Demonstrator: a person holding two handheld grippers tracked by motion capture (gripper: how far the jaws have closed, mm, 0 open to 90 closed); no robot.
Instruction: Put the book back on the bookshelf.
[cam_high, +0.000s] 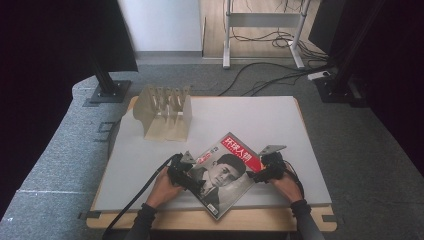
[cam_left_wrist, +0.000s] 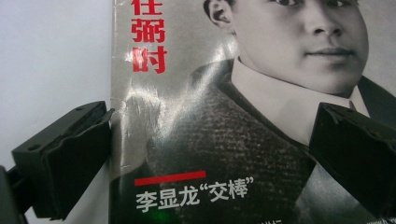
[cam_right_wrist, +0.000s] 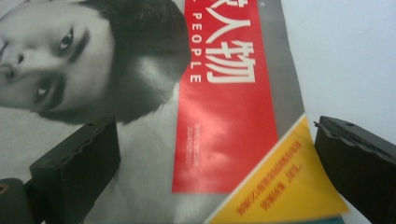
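So we've got a magazine (cam_high: 227, 172) lying flat on the white worktop (cam_high: 280, 120), turned at an angle so one corner points toward the near edge. It sits in the near middle of the worktop, cover up, with a black-and-white portrait and a red title block with white lettering.

Our left gripper (cam_high: 186, 176) is at the magazine's left edge. In the left gripper view the jaws are spread wide: one jaw sits just off the cover's edge over the bare worktop, the other is over the dark jacket in the portrait. Nothing is pinched between them, the magazine (cam_left_wrist: 210, 126) just lies under the gap.

Our right gripper (cam_high: 264, 172) is at the magazine's right side, near the red title. Same deal in the right gripper view: jaws released and wide apart, one over the grey part of the cover, the other out past the yellow corner of the magazine (cam_right_wrist: 219, 112), which curls up a little off the worktop.

Further back on the left of the worktop there's a beige rack (cam_high: 164, 112) with upright dividers, well apart from the magazine.
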